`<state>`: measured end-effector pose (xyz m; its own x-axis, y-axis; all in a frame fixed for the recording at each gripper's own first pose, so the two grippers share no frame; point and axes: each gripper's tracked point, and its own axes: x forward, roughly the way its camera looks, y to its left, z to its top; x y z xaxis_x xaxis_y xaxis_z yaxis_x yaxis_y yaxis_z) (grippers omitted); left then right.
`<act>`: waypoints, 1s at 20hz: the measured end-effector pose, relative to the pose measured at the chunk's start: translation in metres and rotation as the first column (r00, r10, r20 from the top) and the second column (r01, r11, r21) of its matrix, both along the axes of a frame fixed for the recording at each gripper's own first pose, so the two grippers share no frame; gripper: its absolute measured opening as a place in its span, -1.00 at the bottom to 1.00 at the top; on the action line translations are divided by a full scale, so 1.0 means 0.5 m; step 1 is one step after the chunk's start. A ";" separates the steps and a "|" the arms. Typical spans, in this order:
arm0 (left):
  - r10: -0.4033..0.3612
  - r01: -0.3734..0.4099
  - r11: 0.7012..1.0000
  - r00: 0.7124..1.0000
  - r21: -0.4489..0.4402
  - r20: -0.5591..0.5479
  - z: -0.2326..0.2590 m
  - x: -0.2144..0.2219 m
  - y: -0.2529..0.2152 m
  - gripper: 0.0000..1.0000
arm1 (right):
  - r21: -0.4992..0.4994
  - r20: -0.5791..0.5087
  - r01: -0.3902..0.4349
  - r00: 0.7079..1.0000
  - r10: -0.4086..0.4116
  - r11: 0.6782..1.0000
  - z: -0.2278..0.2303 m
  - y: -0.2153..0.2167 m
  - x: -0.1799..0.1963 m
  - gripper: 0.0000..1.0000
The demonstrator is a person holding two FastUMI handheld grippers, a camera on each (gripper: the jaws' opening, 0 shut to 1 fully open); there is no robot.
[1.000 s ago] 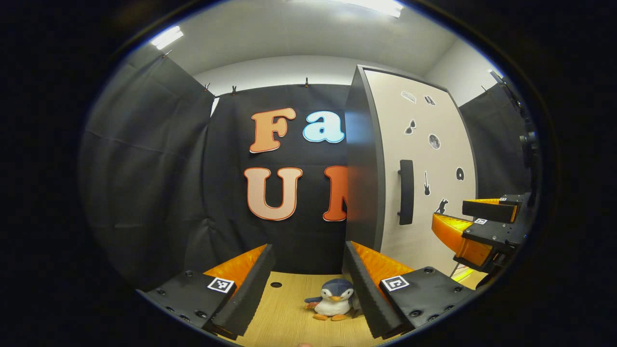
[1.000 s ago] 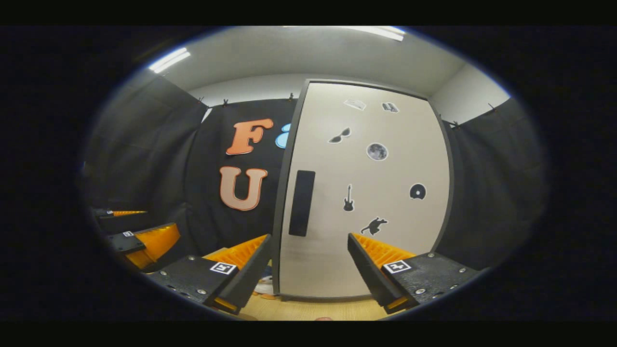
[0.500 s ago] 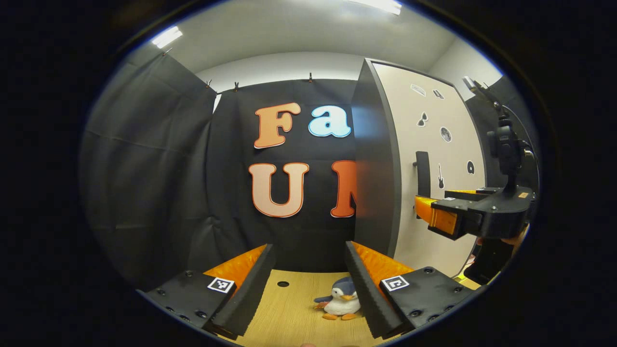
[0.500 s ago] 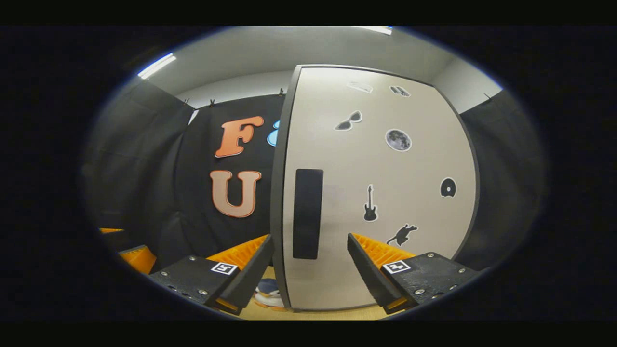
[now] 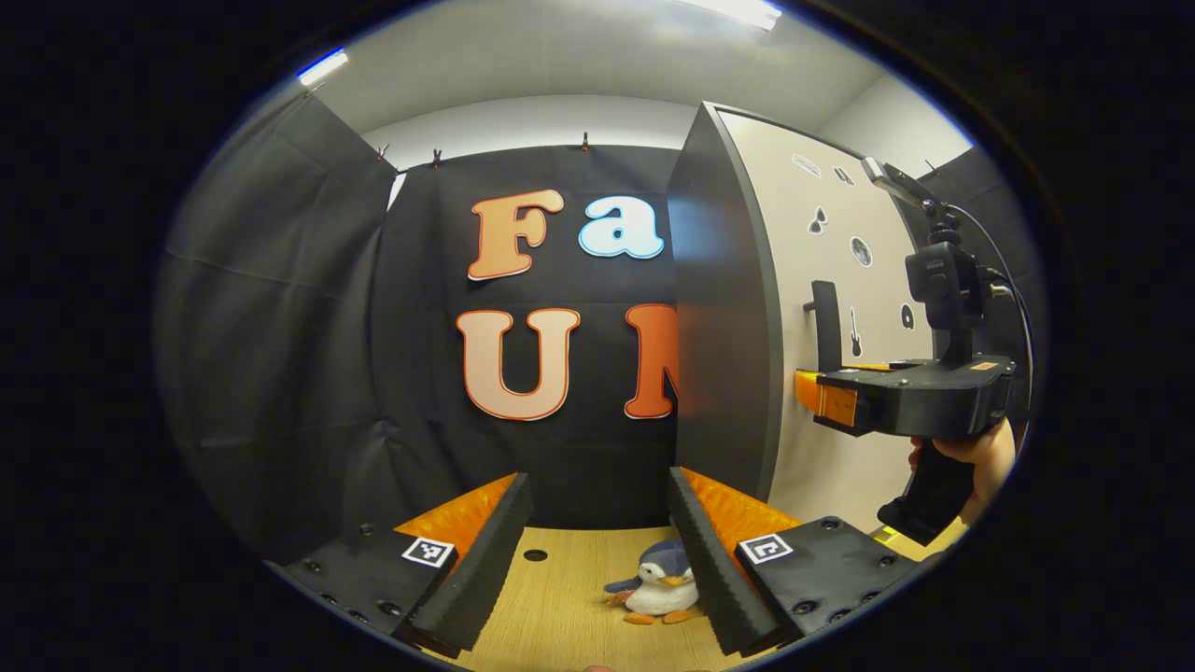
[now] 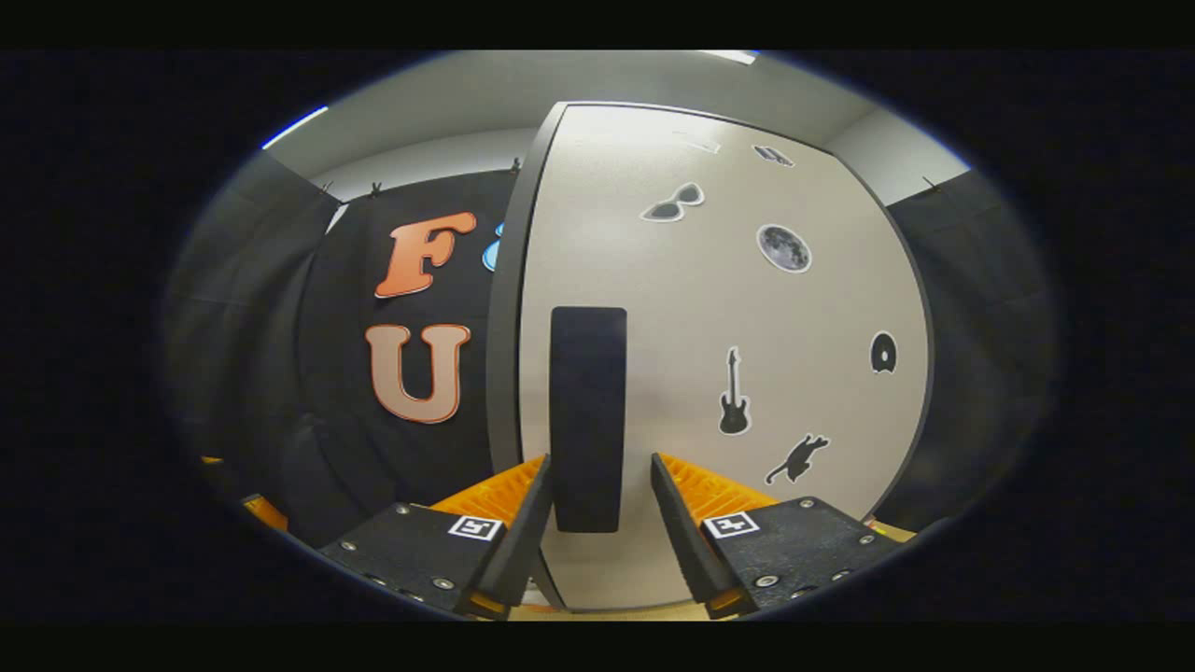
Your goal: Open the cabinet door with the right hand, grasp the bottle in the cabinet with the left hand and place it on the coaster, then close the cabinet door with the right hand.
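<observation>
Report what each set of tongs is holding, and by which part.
Nothing yet. The right tongs straddle the door handle, fingers apart and not pressing. The left tongs are open and hold nothing.

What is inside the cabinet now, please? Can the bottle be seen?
Nothing inside can be seen. The cabinet door is shut and covers the interior, so no bottle is visible. The right hand-held gripper has its fingers on either side of the door handle, not yet closed on it.

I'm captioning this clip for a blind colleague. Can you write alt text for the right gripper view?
The right gripper is open, with the cabinet door's dark vertical handle between its fingers, not yet gripped. The pale door is shut and carries small stickers: sunglasses, moon, guitar, cat.
</observation>
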<state>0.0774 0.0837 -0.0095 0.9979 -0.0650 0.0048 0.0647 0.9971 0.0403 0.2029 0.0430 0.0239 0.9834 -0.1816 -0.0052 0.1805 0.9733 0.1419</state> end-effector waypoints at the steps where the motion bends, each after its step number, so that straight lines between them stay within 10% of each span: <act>1: -0.008 0.008 1.000 1.000 -0.002 -0.004 -0.003 0.003 0.003 0.89 | 0.006 0.001 -0.004 1.000 0.004 1.000 0.002 0.007 -0.002 0.11; 12: -0.034 0.032 0.999 0.998 -0.039 -0.057 -0.039 0.010 0.054 0.91 | 0.032 -0.001 0.061 0.998 -0.061 0.998 0.002 0.004 -0.016 -0.67; 20: 0.045 -0.047 0.998 0.998 -0.053 -0.040 -0.013 -0.035 0.030 0.90 | 0.012 0.057 0.004 0.998 -0.004 1.000 0.029 -0.001 -0.106 -0.67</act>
<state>0.0602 0.0988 -0.0162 0.9993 -0.0201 -0.0321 0.0196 0.9997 -0.0150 0.1497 0.0425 0.0387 0.9814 -0.1859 0.0483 0.1759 0.9708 0.1632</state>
